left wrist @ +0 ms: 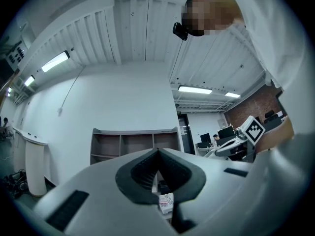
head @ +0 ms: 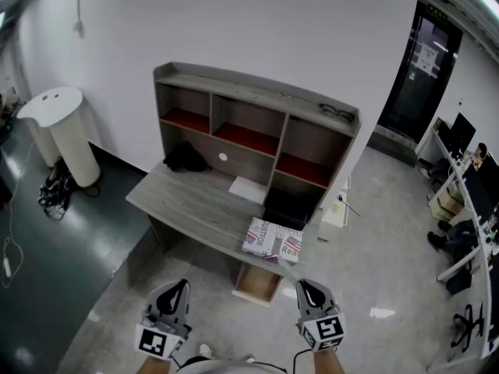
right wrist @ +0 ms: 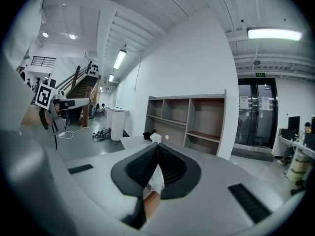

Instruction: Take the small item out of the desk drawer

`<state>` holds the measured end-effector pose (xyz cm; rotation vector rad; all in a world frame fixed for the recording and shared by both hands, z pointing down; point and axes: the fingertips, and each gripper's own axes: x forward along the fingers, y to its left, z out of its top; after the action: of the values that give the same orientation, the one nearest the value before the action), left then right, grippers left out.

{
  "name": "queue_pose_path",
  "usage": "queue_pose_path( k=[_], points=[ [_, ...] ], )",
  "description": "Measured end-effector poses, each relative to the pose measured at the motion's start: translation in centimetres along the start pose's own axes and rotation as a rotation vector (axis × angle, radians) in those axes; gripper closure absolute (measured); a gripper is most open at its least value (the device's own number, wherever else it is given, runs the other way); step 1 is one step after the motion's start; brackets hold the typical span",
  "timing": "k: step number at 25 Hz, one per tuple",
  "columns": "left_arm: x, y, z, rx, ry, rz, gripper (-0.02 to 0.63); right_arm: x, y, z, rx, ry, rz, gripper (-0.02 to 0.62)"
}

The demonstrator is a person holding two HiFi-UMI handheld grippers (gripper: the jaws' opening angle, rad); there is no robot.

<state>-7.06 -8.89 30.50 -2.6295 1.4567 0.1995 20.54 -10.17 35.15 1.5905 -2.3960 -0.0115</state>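
Observation:
The wooden desk (head: 183, 201) stands against the white wall, and its drawer (head: 257, 284) is pulled open below the front edge. My right gripper (head: 306, 286) hovers just right of the drawer, shut on a small white item (head: 287, 269) that sticks out toward the desk. In the right gripper view the white item (right wrist: 155, 177) is pinched between the dark pads of the right gripper (right wrist: 157, 146), crumpled and poking out past the tips. My left gripper (head: 181, 284) is held left of the drawer. In its own view the left gripper (left wrist: 158, 151) has its jaws together with nothing between them.
A printed box (head: 273, 240) lies on the desk's front right corner above the drawer. The hutch (head: 257, 131) holds a black bundle (head: 185, 157), and a white sheet (head: 248, 188) lies on the desk. A white cylinder bin (head: 62, 131) and cables (head: 54, 189) stand at the left.

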Motion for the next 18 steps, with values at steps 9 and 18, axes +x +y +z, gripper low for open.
queue_pose_path(
  k=[9, 18],
  points=[
    [-1.4, 3.6, -0.4, 0.001, -0.020, 0.092, 0.589, -3.3, -2.9, 2.4, 0.073, -0.077, -0.114, 0.572],
    [-2.2, 5.6, -1.7, -0.020, 0.013, 0.127, 0.589, -3.9, -3.9, 2.8, 0.082, -0.086, -0.158, 0.572]
  ],
)
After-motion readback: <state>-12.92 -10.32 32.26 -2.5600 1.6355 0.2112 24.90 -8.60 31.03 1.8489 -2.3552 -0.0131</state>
